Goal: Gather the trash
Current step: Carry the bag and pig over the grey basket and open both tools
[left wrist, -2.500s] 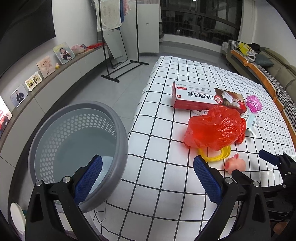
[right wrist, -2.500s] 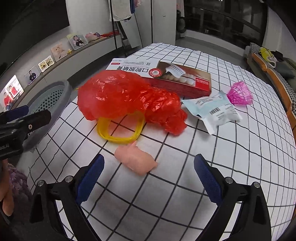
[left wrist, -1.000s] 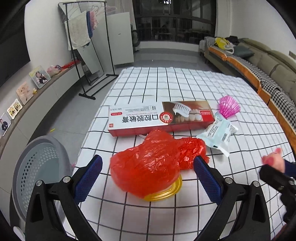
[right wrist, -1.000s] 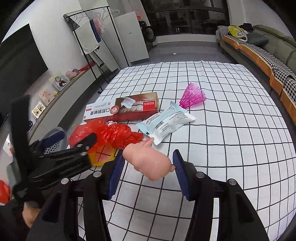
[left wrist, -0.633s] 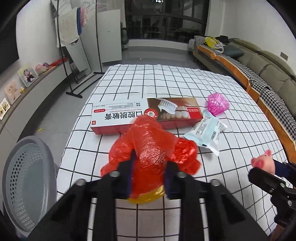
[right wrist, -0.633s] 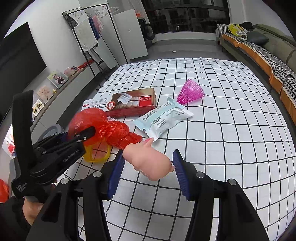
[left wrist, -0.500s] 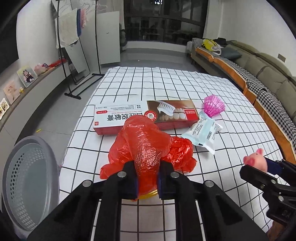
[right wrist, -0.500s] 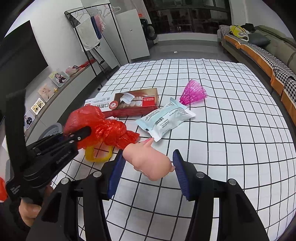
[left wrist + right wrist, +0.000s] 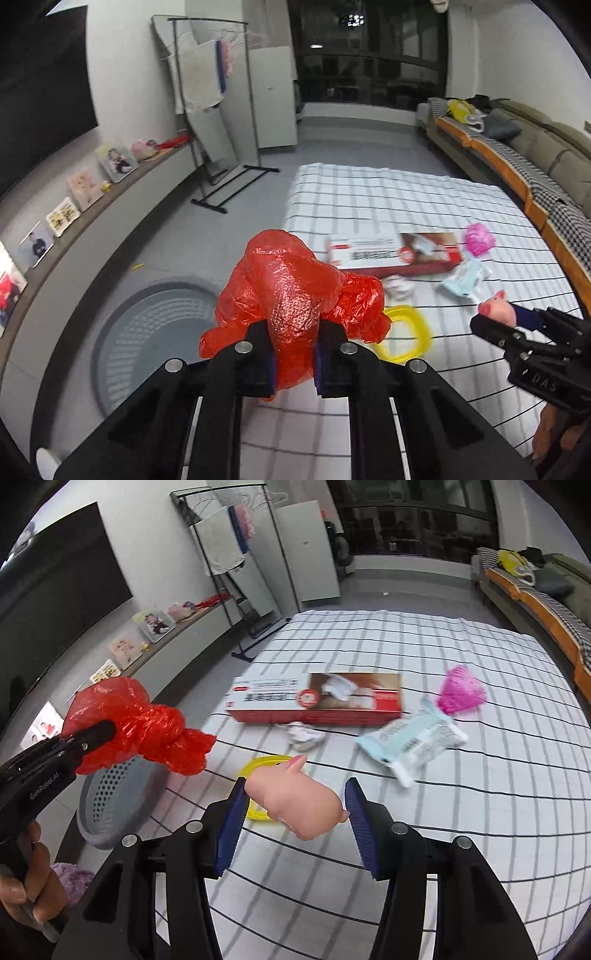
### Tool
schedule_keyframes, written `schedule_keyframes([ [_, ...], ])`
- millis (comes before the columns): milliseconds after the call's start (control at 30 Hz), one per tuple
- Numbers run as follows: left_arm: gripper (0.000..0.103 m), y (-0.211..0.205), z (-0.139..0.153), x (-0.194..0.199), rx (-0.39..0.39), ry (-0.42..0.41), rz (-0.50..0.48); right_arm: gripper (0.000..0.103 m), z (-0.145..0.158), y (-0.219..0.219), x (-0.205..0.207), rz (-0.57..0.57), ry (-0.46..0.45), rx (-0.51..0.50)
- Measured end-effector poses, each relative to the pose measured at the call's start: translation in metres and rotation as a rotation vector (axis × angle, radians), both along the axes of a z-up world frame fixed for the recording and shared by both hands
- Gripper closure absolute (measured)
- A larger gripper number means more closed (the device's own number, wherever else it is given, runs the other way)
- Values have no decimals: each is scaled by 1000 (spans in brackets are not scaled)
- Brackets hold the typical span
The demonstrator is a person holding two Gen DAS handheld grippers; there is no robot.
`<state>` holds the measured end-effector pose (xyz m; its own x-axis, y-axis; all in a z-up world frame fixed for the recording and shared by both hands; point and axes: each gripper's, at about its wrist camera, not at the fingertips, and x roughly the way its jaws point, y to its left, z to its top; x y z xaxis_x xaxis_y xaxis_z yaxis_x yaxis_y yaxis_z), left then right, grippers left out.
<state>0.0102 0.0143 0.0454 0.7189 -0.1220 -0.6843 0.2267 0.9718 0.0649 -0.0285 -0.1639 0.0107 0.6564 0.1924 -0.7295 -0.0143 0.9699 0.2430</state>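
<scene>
My left gripper is shut on a crumpled red plastic bag and holds it in the air at the table's left edge, beside the grey perforated basket on the floor. The bag and basket also show in the right wrist view. My right gripper is shut on a pink toy pig, held above the table; the pig shows at right in the left wrist view.
On the checked tablecloth lie a yellow ring, a crumpled white paper, a red-and-white toothpaste box, a pale blue packet and a pink mesh cone. A clothes rack stands behind, a sofa at right.
My left gripper has closed on the red bag, lifted it off the table and swung left toward the basket, uncovering the yellow ring and white paper. My right gripper still holds the pig.
</scene>
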Motion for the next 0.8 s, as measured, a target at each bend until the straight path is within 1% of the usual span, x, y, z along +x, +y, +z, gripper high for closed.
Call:
schedule_keyframes([
  [167, 89, 48, -6, 8, -2, 24, 80, 51, 12, 53, 19, 96, -36, -25],
  [233, 89, 67, -12, 13, -11, 47, 103, 51, 13, 78, 31, 141, -34, -17],
  [333, 89, 89, -20, 18, -2, 63, 139, 51, 12, 111, 49, 200, -30, -4],
  [433, 89, 114, -24, 23, -15, 80, 186, 51, 10, 141, 65, 261, -30, 5],
  [567, 89, 142, -30, 28, -4, 80, 246, 51, 1, 180, 82, 330, -8, 13],
  [633, 89, 154, -36, 32, 0, 96, 269, 51, -3, 195, 88, 354, 10, 16],
  [800, 89, 173, -49, 39, -58, 162, 295, 51, -25, 223, 99, 405, 62, -5],
])
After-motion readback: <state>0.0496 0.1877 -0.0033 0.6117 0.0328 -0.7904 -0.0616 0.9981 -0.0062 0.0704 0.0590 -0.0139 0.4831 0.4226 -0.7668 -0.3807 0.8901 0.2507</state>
